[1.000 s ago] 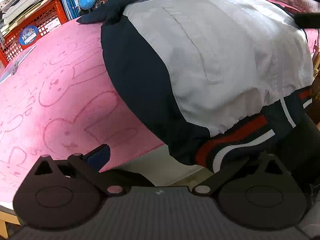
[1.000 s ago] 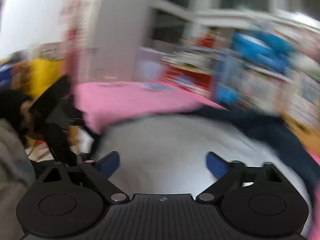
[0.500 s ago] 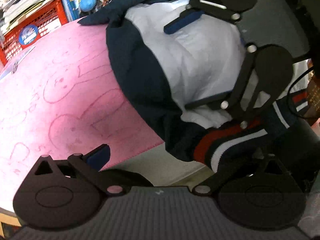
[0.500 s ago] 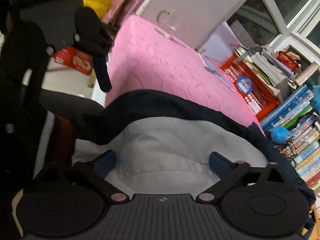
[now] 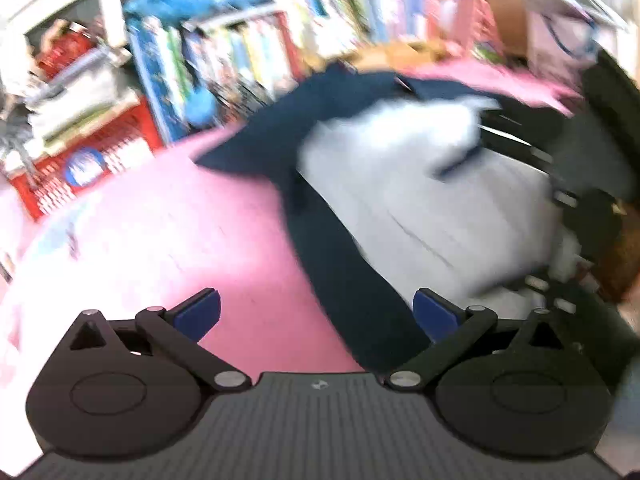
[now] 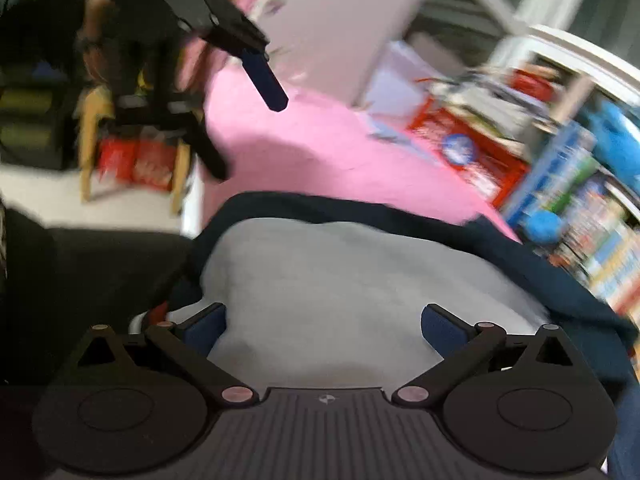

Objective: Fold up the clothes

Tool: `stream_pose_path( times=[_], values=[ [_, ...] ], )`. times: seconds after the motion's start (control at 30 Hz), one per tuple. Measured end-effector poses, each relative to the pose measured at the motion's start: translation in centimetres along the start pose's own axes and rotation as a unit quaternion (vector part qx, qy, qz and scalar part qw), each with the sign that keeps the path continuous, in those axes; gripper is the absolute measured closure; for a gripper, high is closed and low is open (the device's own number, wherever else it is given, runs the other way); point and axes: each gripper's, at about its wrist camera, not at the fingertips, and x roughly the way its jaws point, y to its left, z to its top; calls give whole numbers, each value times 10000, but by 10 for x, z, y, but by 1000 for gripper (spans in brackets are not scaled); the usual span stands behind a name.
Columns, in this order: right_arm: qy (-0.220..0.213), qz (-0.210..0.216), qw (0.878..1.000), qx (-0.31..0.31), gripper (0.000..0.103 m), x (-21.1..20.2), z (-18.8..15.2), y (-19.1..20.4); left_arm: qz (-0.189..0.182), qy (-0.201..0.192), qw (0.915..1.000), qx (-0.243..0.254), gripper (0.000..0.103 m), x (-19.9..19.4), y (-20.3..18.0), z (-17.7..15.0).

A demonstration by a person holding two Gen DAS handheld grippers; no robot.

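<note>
Both grippers gape; left gripper (image 5: 316, 316) has let go of jacket (image 5: 420, 208), lifted.

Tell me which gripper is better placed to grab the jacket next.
Probably right. The right gripper is open directly over the jacket; the left gripper is open mostly over the pink blanket.

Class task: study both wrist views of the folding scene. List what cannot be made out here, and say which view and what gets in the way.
- Left wrist view: titles on the shelved colourful books, lost to motion blur.
- Left wrist view: the navy-and-grey jacket's near hem, hidden by the claw body.
- Right wrist view: the jacket's striped cuff, only a red sliver beside the right claw.
- Right wrist view: the left claw, only one blue finger visible, smeared.
</note>
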Motion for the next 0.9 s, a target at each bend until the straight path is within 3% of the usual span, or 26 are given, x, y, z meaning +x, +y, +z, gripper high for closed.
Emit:
stream_pose_path(
  times=[0.1, 0.23, 0.3, 0.4, 0.53, 0.57, 0.6, 0.63, 0.67, 0.7, 0.77, 0.9],
  values=[
    [-49, -158, 9995, 278, 0, -14, -8, -21, 286, -215, 9992, -187, 0, 33, 11, 46],
    [-597, 95, 9944, 863, 0, -39, -14, -42, 13, -66, 9973, -726, 0, 97, 29, 109],
    [-936, 253, 9882, 1182, 0, -52, -18, -48, -91, -64, 9972, -746, 0, 126, 24, 136],
    [-1323, 325, 9779, 1584, 0, -70, -29, -59, 298, -111, 9990, -313, 0, 176, -3, 169],
    [-1334, -255, 9695, 2039, 0, -79, -45, -75, 1170, 123, 9930, 59, 0, 239, -21, 172],
    [-1296, -413, 9672, 2145, 0, -80, -49, -81, 1383, 204, 9901, 91, 10, 252, -21, 170],
    [-1246, -582, 9648, 2240, 0, -80, -52, -86, 1596, 285, 9867, 122, 31, 266, -21, 169],
    [-1196, -751, 9621, 2334, 0, -80, -55, -92, 1808, 365, 9827, 154, 43, 279, -20, 167],
    [-1155, -919, 9593, 2406, 0, -79, -57, -98, 1972, 413, 9795, 63, 70, 288, -14, 166],
    [-1135, -1078, 9567, 2453, 0, -79, -59, -104, 2006, 367, 9783, -359, 81, 284, 8, 164],
    [-1090, -1361, 9515, 2533, 0, -77, -63, -114, 2125, 172, 9705, -1128, 84, 264, 59, 159],
    [-816, -1836, 9413, 2713, 0, -64, -67, -134, 2772, -184, 9433, -1817, 80, 204, 136, 133]
  ],
)
